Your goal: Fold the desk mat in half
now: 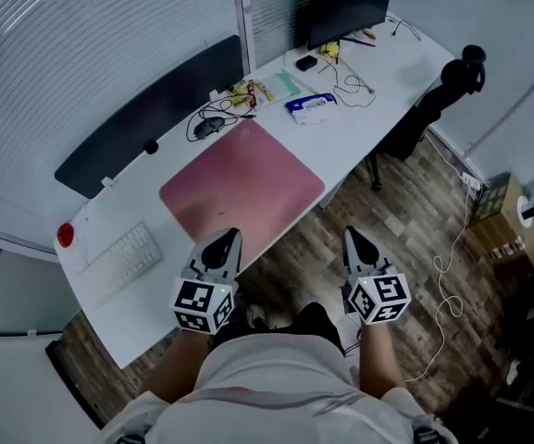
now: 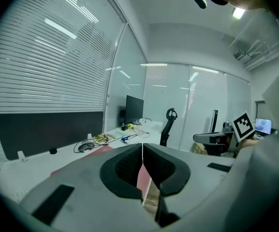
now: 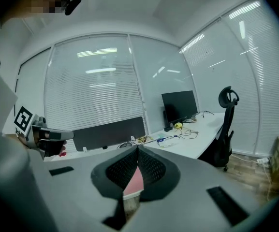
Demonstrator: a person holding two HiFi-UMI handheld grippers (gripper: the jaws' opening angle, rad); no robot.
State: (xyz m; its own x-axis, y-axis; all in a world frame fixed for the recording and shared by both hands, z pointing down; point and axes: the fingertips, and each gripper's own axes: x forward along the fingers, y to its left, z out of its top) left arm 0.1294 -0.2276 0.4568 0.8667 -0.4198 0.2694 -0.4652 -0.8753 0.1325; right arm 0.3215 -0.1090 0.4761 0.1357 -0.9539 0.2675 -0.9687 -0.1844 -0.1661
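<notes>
Pink desk mat point(image 1: 243, 188), seemingly flat, unfolded.

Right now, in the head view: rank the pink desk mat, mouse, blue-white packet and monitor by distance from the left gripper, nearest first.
From the left gripper:
1. Pink desk mat, just ahead of its tips, at the desk's near edge.
2. Mouse, past the mat's far edge.
3. Blue-white packet, farther along to the right.
4. Monitor, at the desk's far end.
</notes>
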